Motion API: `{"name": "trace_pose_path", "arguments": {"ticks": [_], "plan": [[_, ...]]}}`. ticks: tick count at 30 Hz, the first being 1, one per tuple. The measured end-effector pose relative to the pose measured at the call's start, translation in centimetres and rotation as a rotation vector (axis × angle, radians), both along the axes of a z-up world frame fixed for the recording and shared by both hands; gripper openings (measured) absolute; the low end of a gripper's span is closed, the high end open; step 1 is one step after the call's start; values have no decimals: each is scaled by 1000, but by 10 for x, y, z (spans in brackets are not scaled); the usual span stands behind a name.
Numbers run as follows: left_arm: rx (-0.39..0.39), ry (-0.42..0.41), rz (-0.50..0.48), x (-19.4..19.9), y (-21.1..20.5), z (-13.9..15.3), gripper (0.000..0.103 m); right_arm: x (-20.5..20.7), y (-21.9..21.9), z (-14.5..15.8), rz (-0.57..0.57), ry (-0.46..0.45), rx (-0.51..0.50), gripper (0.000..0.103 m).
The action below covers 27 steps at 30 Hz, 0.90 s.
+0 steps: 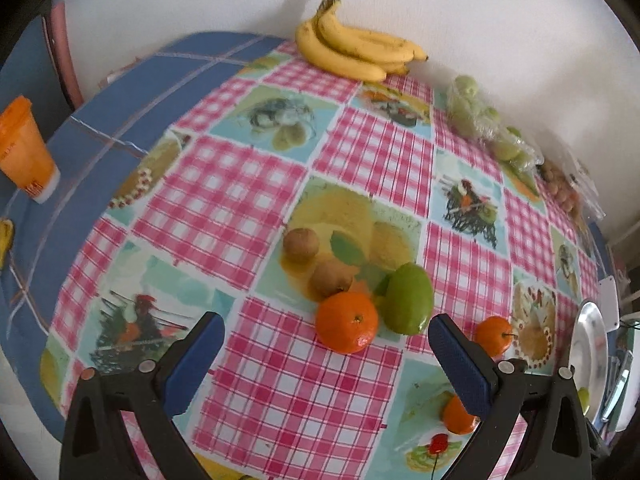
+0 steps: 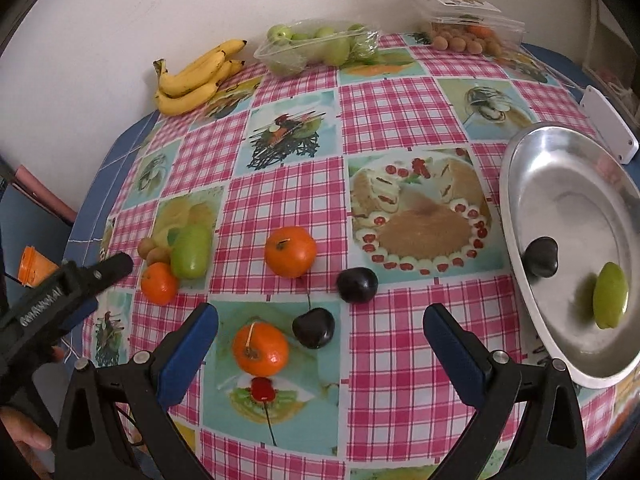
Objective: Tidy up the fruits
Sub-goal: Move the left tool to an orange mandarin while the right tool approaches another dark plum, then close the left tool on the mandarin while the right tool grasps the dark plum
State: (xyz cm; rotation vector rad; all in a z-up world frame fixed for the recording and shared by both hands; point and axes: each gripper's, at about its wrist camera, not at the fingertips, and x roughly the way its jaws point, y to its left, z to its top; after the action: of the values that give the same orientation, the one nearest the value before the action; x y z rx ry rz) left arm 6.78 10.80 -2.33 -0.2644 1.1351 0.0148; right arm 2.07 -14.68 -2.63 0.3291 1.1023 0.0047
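Note:
My left gripper (image 1: 324,322) is open just above the cloth, and an orange (image 1: 347,322) lies right ahead between its fingers. Behind that orange are a green fruit (image 1: 408,298) and two kiwis (image 1: 301,244). My right gripper (image 2: 320,312) is open too, over an orange (image 2: 260,348) and a dark plum (image 2: 313,327). A second plum (image 2: 357,285) and another orange (image 2: 290,251) lie beyond. The metal plate (image 2: 560,168) at the right holds a dark plum (image 2: 542,257) and a green fruit (image 2: 610,300). The left gripper (image 2: 116,264) shows at the left edge.
Bananas (image 2: 192,80), a clear tray of green fruit (image 2: 316,46) and a clear box of small brown fruit (image 2: 468,28) line the wall. A white device (image 2: 608,128) lies behind the plate. An orange cup (image 1: 24,152) stands on the blue cloth at left.

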Motion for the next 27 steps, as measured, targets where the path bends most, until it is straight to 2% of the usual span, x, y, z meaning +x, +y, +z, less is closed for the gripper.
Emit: {"name": "trace_pose_path", "arguments": {"ticks": [3, 11, 13, 15, 16, 18, 20, 22, 23, 25, 27], "plan": [[-24, 5, -8, 3, -3, -8, 103, 2, -6, -3, -14, 12, 5, 102], [19, 36, -24, 10, -9, -19, 103, 9, -10, -11, -30, 32, -8, 102], [7, 49, -18, 10, -6, -22, 102, 10, -11, -14, -31, 39, -17, 102], [-8, 61, -4, 11, -3, -25, 98, 10, -11, -15, -37, 45, -27, 102], [-20, 65, -4, 10, -3, -26, 90, 11, -12, -16, -41, 49, -28, 102], [-39, 67, -4, 10, -1, -28, 86, 12, -13, -18, -40, 53, -27, 100], [-52, 60, -5, 10, -2, -26, 75, 13, -11, -19, -30, 54, -33, 88], [-58, 48, -6, 9, -2, -23, 64, 14, -9, -20, -20, 60, -40, 64], [-56, 47, -7, 9, -1, -22, 57, 14, -8, -21, -15, 63, -41, 61], [-74, 49, -10, 9, -1, -22, 52, 15, -7, -23, -7, 68, -42, 47], [-93, 53, -13, 9, 0, -23, 47, 15, -7, -25, -4, 72, -42, 40]]}}
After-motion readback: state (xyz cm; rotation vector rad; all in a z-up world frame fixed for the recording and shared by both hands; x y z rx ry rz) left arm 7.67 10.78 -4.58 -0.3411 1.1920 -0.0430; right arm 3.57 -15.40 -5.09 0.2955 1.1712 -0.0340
